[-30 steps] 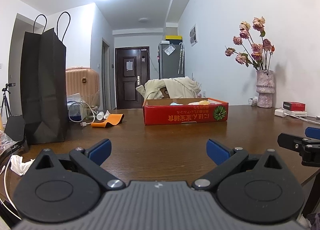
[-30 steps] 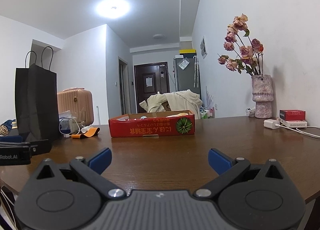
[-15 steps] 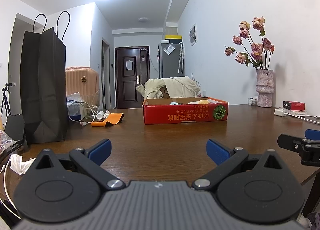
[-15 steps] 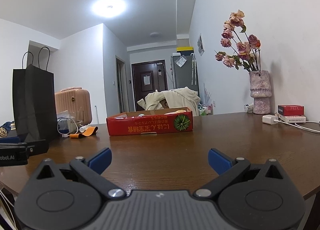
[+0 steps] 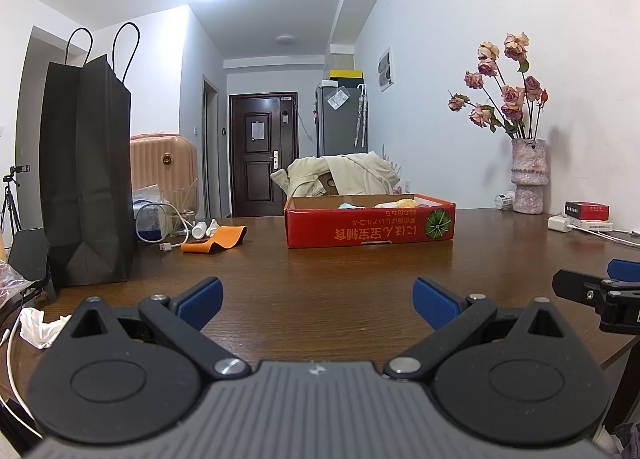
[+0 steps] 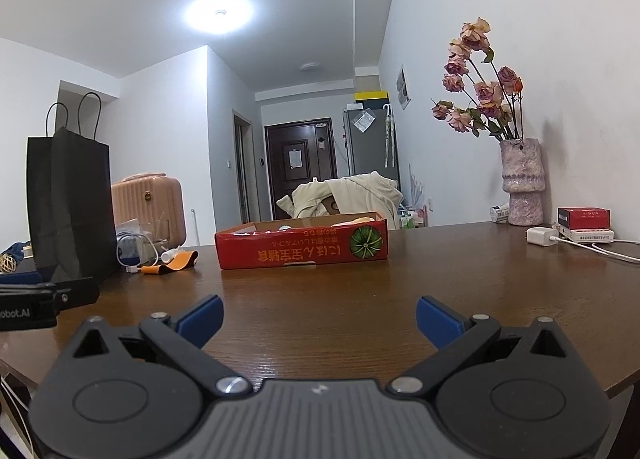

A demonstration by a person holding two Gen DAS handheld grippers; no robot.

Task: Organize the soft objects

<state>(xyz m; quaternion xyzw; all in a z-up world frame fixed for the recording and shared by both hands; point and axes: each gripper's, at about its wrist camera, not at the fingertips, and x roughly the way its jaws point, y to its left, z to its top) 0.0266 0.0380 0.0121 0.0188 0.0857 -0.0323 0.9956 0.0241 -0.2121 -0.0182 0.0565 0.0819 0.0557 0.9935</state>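
Now the left gripper (image 5: 316, 301) hangs low over the dark brown wooden table (image 5: 340, 271), jaws spread wide and holding nothing; the right gripper (image 6: 320, 319) is likewise splayed and empty. At twelve o'clock, well apart from both, sits the shallow red cardboard box (image 5: 370, 226), with pale soft items (image 5: 384, 202) just peeking over its rim. A tall black paper bag (image 5: 86, 179) stands at ten o'clock, a speckled pink vase of dried roses (image 5: 528, 175) at two
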